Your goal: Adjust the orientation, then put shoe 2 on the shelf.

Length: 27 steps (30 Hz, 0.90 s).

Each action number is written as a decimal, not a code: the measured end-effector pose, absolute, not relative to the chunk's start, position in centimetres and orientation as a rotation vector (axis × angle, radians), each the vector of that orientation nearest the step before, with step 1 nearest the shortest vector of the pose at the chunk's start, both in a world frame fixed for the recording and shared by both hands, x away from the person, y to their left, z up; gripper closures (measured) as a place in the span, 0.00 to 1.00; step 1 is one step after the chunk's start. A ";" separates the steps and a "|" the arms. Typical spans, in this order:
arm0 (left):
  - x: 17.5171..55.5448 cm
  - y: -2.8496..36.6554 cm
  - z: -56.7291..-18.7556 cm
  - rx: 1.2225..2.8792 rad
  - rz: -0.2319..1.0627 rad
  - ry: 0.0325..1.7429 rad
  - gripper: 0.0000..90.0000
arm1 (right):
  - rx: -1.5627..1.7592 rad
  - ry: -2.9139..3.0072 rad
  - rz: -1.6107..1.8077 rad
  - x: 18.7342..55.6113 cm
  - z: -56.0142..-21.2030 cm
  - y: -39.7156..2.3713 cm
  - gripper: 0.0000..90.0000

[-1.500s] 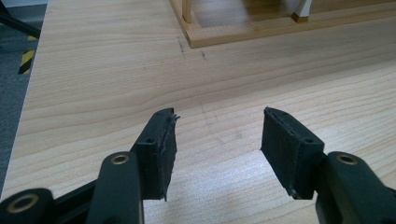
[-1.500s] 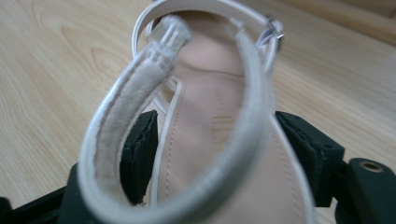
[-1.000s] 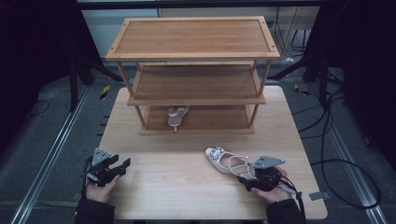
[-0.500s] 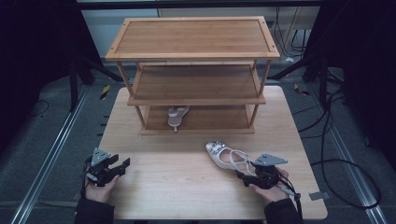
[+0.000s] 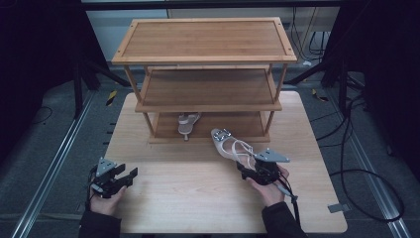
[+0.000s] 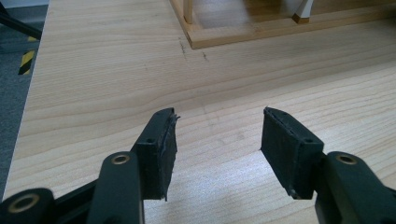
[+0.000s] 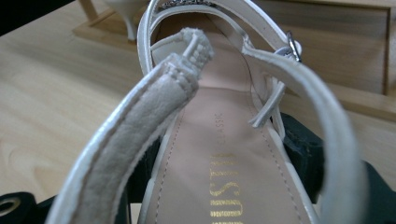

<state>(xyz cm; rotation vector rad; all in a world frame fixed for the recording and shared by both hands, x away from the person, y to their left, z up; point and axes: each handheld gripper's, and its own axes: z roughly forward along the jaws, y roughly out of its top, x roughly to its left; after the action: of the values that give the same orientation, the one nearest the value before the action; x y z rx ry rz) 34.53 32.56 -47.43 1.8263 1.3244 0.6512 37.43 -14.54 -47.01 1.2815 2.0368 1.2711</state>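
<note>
Right gripper point(image 5: 250, 171): fingers are clamping the sandal point(image 5: 232, 146) at its heel.
Sandal axis: toe is pointing to 11 o'clock, toward the rack point(image 5: 205, 106).
Left gripper point(image 5: 124, 176): fingers are standing apart, holding nothing.

Even, dim light is falling from above on the table point(image 5: 198, 198), while the room beyond its far edge and side edges is sinking into near black. The wooden rack point(image 5: 203, 54) is casting soft shadows under its shelves. In the right gripper view the near sandal strap point(image 7: 140, 140) is blurring, out of focus.
</note>
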 end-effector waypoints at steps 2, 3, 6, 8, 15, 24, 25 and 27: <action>34.5 32.6 -47.5 1.825 0.646 1.326 0.49 | 1.296 2.023 1.268 38.1 -47.0 -13.8 0.45; 34.6 32.7 -47.5 1.825 0.646 1.326 0.49 | 1.307 2.015 1.271 38.5 -47.0 -13.5 0.45; 34.6 32.7 -47.4 1.822 0.644 1.327 0.49 | 1.322 1.992 1.279 39.7 -47.0 -12.4 0.45; 34.5 32.7 -47.4 1.821 0.644 1.325 0.49 | 1.330 1.977 1.288 40.4 -47.0 -11.7 0.45; 34.6 32.6 -47.4 1.824 0.642 1.324 0.49 | 1.349 1.920 1.288 42.6 -47.3 -9.7 0.45; 34.8 32.5 -47.4 1.825 0.644 1.328 0.49 | 1.393 1.858 1.273 45.2 -48.5 -8.2 0.45; 34.8 32.5 -47.4 1.826 0.644 1.328 0.49 | 1.401 1.857 1.273 45.5 -48.6 -8.1 0.45; 34.8 32.5 -47.4 1.828 0.643 1.329 0.49 | 1.412 1.853 1.275 46.0 -48.9 -7.8 0.45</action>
<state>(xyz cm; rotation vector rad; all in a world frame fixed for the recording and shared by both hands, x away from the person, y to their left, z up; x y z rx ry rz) 34.82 32.51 -47.40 1.8283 1.3291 0.6430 45.95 -7.78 -48.87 1.4124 1.8530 1.2749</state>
